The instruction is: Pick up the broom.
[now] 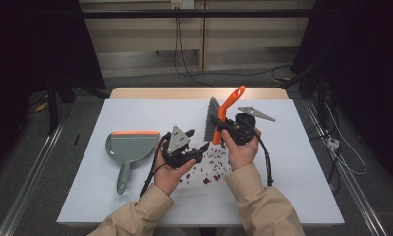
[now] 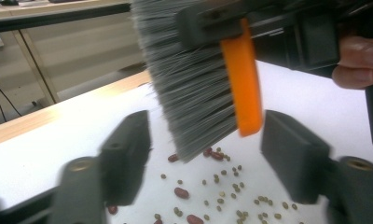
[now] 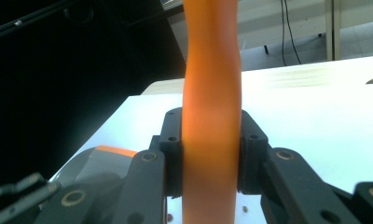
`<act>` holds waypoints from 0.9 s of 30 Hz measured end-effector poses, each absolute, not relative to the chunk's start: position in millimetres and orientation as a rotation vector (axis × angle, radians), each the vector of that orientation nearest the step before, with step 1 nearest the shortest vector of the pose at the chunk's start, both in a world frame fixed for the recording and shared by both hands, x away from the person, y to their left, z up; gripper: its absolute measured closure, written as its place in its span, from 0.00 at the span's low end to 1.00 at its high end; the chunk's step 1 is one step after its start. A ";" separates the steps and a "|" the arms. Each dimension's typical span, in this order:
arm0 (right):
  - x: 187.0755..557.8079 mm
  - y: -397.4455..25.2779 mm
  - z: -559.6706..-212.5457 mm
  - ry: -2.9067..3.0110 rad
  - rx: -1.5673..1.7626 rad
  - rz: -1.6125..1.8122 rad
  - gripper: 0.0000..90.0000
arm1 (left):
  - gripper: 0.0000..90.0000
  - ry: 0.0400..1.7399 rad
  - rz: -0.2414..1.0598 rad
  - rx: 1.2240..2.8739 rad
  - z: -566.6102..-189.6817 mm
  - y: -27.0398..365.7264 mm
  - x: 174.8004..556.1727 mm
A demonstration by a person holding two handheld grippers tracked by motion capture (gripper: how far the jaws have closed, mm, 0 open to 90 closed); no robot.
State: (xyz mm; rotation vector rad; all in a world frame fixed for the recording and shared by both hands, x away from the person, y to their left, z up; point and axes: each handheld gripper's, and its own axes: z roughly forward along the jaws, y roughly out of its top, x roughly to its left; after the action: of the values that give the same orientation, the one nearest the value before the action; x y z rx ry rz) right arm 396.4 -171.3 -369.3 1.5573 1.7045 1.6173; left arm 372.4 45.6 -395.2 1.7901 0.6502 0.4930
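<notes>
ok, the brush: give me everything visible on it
The brush is a hand brush with a curved orange handle that looks like plastic, a dark head, and long grey bristles. The right tool is shut on the handle, one pad on each side. The handle slants up and away from the person, the bristles point down toward the white table. The bristle tips sit at the edge of the scattered beans; the left tool, open, faces them.
</notes>
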 end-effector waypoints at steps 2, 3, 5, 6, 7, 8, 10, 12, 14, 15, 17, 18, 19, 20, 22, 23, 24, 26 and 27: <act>396.2 -177.7 -368.6 1.725 1.554 1.590 0.77 | 0.29 0.648 0.485 1.795 -392.5 48.5 372.7; 396.3 -180.8 -368.2 1.743 1.544 1.579 0.77 | 0.26 0.652 0.488 1.799 -390.5 49.9 372.5; 396.0 -186.5 -367.5 1.771 1.524 1.537 0.77 | 0.22 0.647 0.483 1.792 -387.1 51.5 370.8; 396.2 -189.5 -367.3 1.787 1.512 1.529 0.77 | 0.22 0.641 0.483 1.797 -385.2 52.9 369.9; 396.0 -192.6 -367.3 1.799 1.509 1.509 0.77 | 0.21 0.639 0.483 1.799 -383.0 54.9 369.4; 396.0 -196.4 -367.5 1.806 1.510 1.495 0.77 | 0.19 0.641 0.478 1.794 -382.1 55.6 369.1; 395.7 -201.7 -368.1 1.816 1.509 1.490 0.77 | 0.18 0.642 0.470 1.790 -379.6 58.1 368.3; 395.0 -206.4 -368.2 1.829 1.503 1.456 0.77 | 0.16 0.645 0.462 1.785 -378.1 61.4 368.7; 393.8 -211.1 -368.3 1.833 1.506 1.447 0.77 | 0.14 0.649 0.455 1.780 -377.1 64.4 369.0; 393.6 -213.3 -368.0 1.845 1.501 1.439 0.77 | 0.13 0.651 0.453 1.783 -376.0 66.3 368.7; 392.5 -217.3 -367.0 1.858 1.499 1.411 0.77 | 0.13 0.651 0.448 1.784 -374.4 69.8 367.6; 392.2 -219.3 -366.5 1.870 1.500 1.393 0.77 | 0.13 0.649 0.447 1.784 -373.8 72.0 367.6; 391.9 -221.5 -366.1 1.878 1.499 1.383 0.77 | 0.12 0.653 0.440 1.784 -373.2 74.2 367.5; 391.5 -223.6 -366.0 1.885 1.504 1.376 0.77 | 0.11 0.659 0.435 1.782 -372.8 76.2 367.0; 390.8 -227.7 -366.2 1.903 1.509 1.360 0.77 | 0.11 0.662 0.434 1.778 -371.8 81.0 366.4; 390.2 -229.6 -366.4 1.908 1.516 1.354 0.77 | 0.11 0.660 0.440 1.778 -371.2 83.8 366.5; 389.6 -231.8 -366.6 1.913 1.519 1.344 0.77 | 0.11 0.665 0.438 1.775 -370.7 86.1 366.0; 388.0 -236.2 -367.1 1.923 1.530 1.323 0.77 | 0.10 0.669 0.434 1.766 -369.7 91.1 365.7; 387.4 -238.6 -367.4 1.932 1.537 1.320 0.77 | 0.10 0.670 0.433 1.766 -369.0 93.7 365.6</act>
State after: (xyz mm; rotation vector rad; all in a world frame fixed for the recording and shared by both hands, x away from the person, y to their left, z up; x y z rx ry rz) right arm 387.4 -238.6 -367.4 1.5373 1.9317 1.3199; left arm 365.6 93.7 -369.0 1.7663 0.6695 0.4326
